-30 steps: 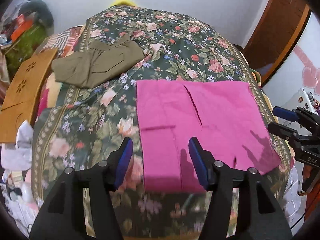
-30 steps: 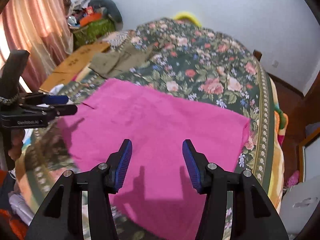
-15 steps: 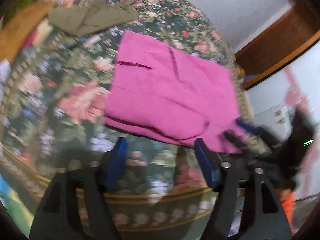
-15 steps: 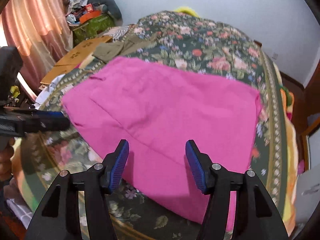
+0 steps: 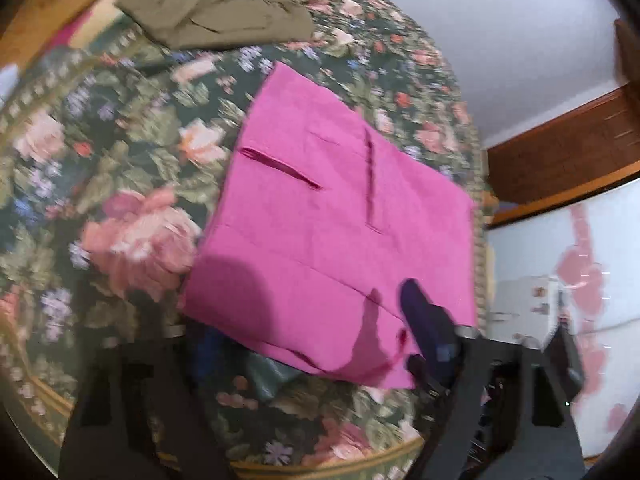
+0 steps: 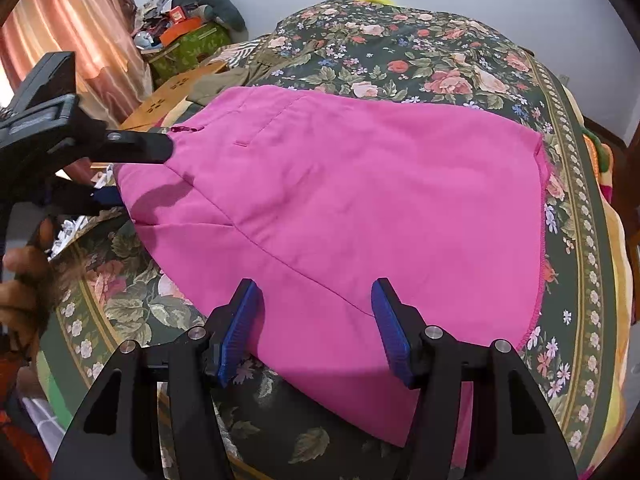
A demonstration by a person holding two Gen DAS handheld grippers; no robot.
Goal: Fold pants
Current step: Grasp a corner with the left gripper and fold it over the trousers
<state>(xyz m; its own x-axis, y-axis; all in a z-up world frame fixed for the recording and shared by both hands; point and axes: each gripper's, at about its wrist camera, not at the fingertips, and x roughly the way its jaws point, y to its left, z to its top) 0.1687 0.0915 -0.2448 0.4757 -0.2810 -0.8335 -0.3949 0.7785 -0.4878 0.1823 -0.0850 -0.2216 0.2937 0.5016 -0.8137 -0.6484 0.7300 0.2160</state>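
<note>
— What's changed in the last second?

— Both grippers have come down toward the near edge of the pink pants [image 6: 340, 200]. The left gripper [image 5: 320, 344] has swung over to one corner, and the cloth now reaches right between its jaws.

— Is it holding anything?

— No, its jaws are spread, one on each side of that corner; the picture is blurred there, so I can't tell whether a pad touches cloth.

— And the right gripper [image 6: 316, 332]?

— Spread wide too, gripping nothing, with the pants' near edge running between its blue pads [image 6: 390, 334].

— Where are the pants?

— Flat on the flowered bedspread [image 6: 440, 52], just ahead of both sets of jaws. Olive trousers [image 5: 216, 12] lie well beyond them, and a cardboard box [image 6: 176, 92] sits off past the left jaws.
</note>
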